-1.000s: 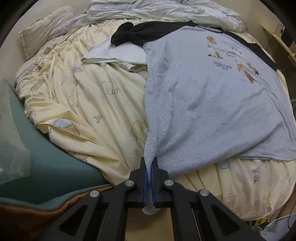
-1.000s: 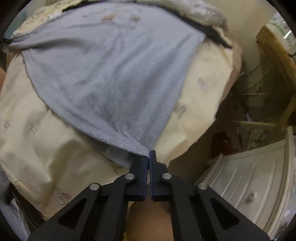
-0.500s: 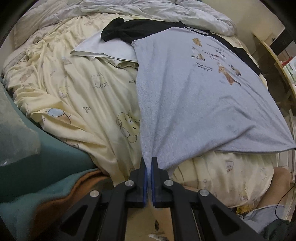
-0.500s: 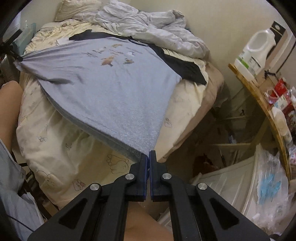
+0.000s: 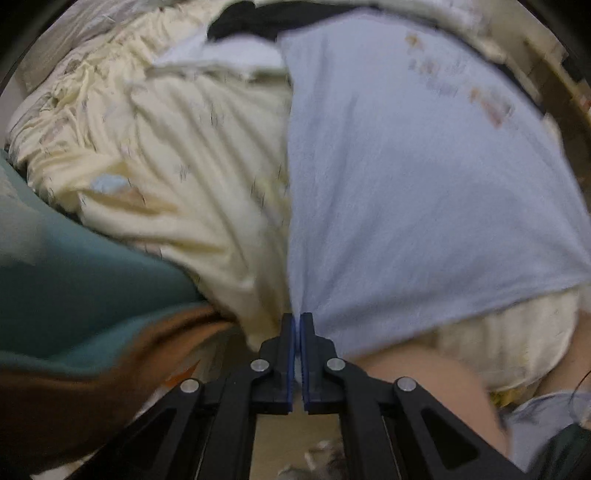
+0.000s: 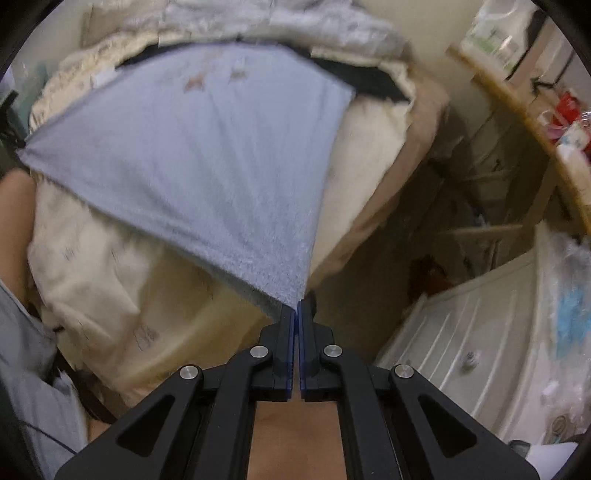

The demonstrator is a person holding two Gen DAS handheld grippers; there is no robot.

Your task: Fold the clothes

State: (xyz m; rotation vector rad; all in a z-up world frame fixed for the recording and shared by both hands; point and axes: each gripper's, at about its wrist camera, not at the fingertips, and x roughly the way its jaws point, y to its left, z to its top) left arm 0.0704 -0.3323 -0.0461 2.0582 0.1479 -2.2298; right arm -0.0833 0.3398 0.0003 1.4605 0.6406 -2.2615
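Blurry view over a bed (image 5: pixel 177 155) w/ a cream sheet. A grey-blue shirt (image 5: pixel 406 184) lies spread on it, hem pulled toward the camera. Left gripper (image 5: pixel 297 317) is clamped tight on one hem corner, right gripper (image 6: pixel 296 306) on the other. Black cloth (image 6: pixel 362 83) at far end.

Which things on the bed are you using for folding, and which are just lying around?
For the folding:
- light blue shirt, stretched out over the bed
- left gripper, shut on one bottom corner
- right gripper, shut on the other corner

Just lying around:
- yellow sheet
- grey duvet
- white drawers
- plastic jug
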